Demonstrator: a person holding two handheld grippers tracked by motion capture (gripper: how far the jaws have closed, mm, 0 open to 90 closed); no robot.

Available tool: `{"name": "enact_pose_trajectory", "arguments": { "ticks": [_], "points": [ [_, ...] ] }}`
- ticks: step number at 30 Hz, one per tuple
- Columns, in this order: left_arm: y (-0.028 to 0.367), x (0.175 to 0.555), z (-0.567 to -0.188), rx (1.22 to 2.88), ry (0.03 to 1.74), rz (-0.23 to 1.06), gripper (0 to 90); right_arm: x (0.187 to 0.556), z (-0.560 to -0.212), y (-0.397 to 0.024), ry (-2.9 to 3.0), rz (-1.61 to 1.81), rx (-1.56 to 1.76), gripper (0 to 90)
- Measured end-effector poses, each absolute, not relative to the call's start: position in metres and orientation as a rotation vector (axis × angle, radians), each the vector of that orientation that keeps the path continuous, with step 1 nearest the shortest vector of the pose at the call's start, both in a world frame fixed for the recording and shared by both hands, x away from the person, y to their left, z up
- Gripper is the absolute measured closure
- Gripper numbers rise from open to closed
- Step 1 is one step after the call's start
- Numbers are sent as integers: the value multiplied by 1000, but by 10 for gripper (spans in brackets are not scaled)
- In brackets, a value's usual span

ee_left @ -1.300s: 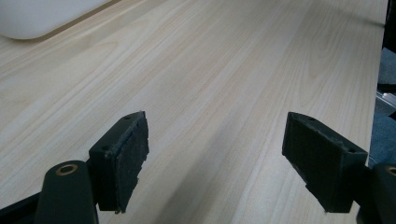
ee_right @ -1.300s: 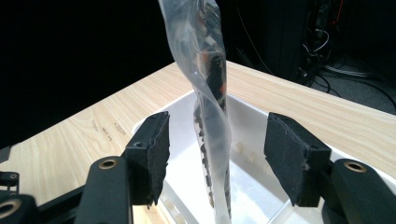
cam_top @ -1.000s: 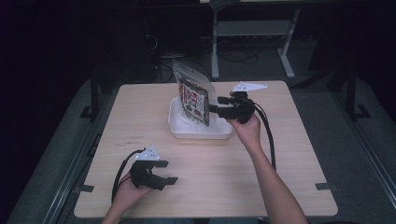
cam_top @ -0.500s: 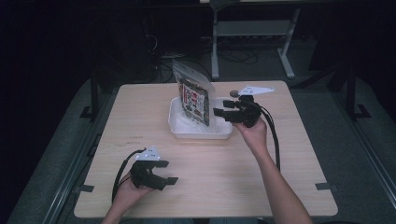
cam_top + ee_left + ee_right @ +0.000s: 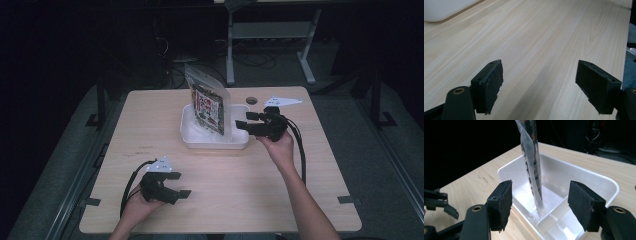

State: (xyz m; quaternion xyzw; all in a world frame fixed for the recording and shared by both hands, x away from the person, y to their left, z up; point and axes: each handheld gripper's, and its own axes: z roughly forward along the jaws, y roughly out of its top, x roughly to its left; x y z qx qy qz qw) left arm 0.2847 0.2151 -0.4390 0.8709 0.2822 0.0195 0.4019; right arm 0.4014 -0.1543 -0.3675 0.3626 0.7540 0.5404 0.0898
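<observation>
The flat clear plastic pouch with a printed label (image 5: 209, 102) stands on its edge inside the white rectangular plastic tray (image 5: 190, 137) on the pale wooden surface (image 5: 280, 195). It looks light, thin and slippery; I would take its upper edge. The right gripper (image 5: 537, 205) has its fingers spread just before the pouch; the left gripper (image 5: 541, 87) rests apart, fingers spread, empty.

— Where's the tray (image 5: 192, 140)?
— On the table (image 5: 150, 125), just above frame centre, with the pouch (image 5: 207, 105) standing upright in it.
— And the claws?
— The right claw (image 5: 245, 120) sits just right of the tray, pointing at it. The left claw (image 5: 179, 185) is lower left of the frame, near the table's front edge, well apart from the tray.
</observation>
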Motion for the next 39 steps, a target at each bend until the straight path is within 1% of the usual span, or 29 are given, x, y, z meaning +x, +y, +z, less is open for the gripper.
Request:
{"name": "enact_pose_trajectory", "arguments": {
  "ticks": [12,15,39],
  "points": [
    [214,284,-439,2201,713,51,213,390,-371,-166,2253,1597,1088,340],
    [214,284,-439,2202,714,49,213,388,-372,-168,2275,1583,1095,324],
    [214,284,-439,2206,708,54,213,363,-379,-186,2301,1575,1092,312]
  ]
}}
